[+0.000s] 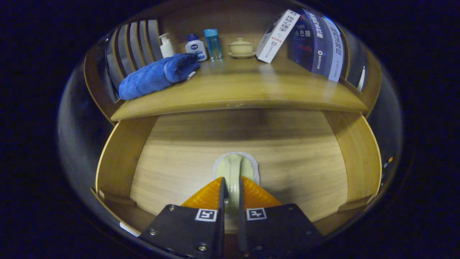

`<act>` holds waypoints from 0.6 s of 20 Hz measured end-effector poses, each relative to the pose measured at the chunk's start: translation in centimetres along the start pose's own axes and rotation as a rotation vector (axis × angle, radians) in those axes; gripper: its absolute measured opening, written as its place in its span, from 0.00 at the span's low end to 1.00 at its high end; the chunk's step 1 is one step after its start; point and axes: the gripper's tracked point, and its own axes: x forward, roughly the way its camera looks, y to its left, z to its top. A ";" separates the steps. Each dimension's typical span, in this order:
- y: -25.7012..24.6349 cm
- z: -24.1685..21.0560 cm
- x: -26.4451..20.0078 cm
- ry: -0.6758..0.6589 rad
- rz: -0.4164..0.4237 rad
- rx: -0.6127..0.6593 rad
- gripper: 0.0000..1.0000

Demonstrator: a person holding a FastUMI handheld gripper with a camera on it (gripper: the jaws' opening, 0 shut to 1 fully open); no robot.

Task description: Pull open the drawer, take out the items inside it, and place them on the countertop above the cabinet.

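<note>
Gripper view.

Drawer front [201, 151]: plain wooden panel below the countertop [237, 93], standing directly ahead of the fingers; whether it was out a little or flush could not be told. The contents lay hidden behind the panel.

Handle [235, 171]: pale, smooth, upright bar on a light oval backplate, set at the middle of the panel. It looked rigid and glossy, so likely slippery under a loose hold. Judged the only sensible place to take hold, gripped across its stem.

Gripper [231, 189]: fingers were drawn in close on either side of the handle, both appearing to press on it.

Handling judgement: a stiff wooden drawer, probably moderate in weight; a straight, level pull seemed called for, lest the fingers slide off the bar.

Countertop stock: rolled blue towel [158, 75], pump bottle [166, 45], white lotion bottle [196, 46], clear blue bottle [213, 44], lidded cream cup on a saucer [241, 48], leaning books [309, 39]. Bare wood remained toward the front edge for set-downs.
</note>
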 end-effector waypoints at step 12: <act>0.9 4.7 -5.2 -0.212 0.080 0.044 0.15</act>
